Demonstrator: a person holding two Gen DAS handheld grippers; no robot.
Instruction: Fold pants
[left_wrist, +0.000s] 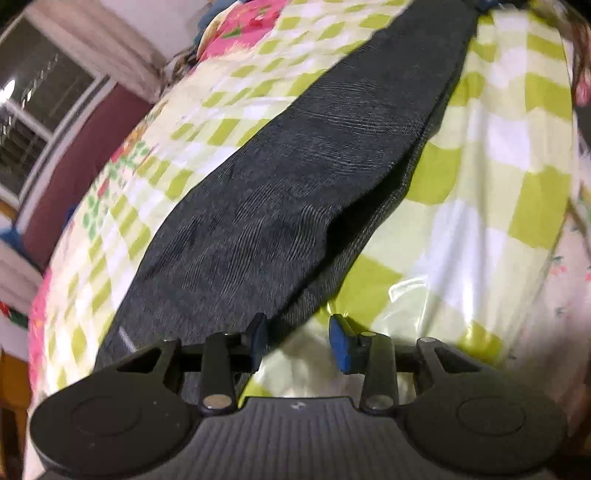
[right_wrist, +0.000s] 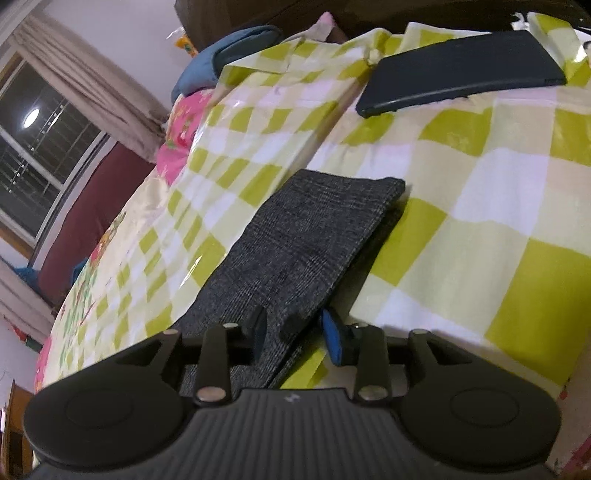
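Nearest the left wrist camera, the left gripper stands with its blue pads apart; the near edge of the dark grey pants lies just beyond and beside its left pad, with nothing pressed between the pads as far as the view shows. From there the pants run away across the green-and-white checked sheet as one long narrow strip, and a second layer shows under the right edge, so the two legs appear already laid one on the other. In the right wrist view, the right gripper also has its pads parted; a fold of the pants sits between them, the left pad against the cloth and the right pad standing clear of it, so the cloth seems let go rather than clamped. Beyond the pants there, their far end lies squared off on the sheet, with the lower layer peeking out along the right side. Farther still past the pants lies a separate dark folded garment, well apart near the head of the bed. Judged from this, the lengthwise fold is done; the crosswise folds that shorten the strip are still left, and the slightly offset edges may want squaring first.
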